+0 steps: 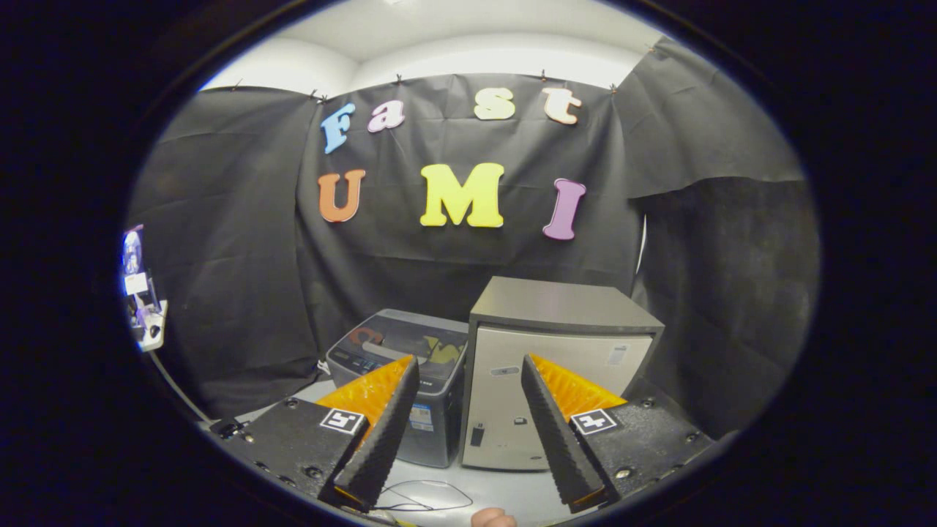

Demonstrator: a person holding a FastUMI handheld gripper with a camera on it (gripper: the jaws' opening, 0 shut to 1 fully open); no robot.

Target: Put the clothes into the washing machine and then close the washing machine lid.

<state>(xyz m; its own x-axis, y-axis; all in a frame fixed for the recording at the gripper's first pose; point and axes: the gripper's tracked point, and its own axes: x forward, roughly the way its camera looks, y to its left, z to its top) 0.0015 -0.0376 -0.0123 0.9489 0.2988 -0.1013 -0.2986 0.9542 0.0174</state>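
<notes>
Black cloth walls the booth on 3 sides, with a white wall and ceiling above it. White desk below carries the gear.

Washing machine: small top-loader, dark grey body, sits on the desk beyond the left finger of the hand-held gripper. Lid is down; it's a dark glossy panel that mirrors some coloured shapes. A control strip runs along the near edge of the top, too small to read. A label sticker on the front face, low, is partly covered by the left finger. The machine's lower left corner is hidden behind the same finger.

Just beside it on the right, touching or nearly so, stands a taller boxy cabinet: dark grey top, light silver door, a small sticker at the door's upper right, a small dark handle or latch low on the door. The right finger covers part of the door's right side.

Hand-held gripper: fingers spread wide, nothing between them, both black ribbed pads with orange backs and a square marker tag on each base. They hang above the desk, short of both boxes; the gap between them frames the seam between machine and cabinet.

Thin black cable loops on the desk just ahead of the left finger. A fingertip of the person shows at the near edge, cut off.

Far left, off the desk: a small stand with clutter, blurred, can't tell what it is.
</notes>
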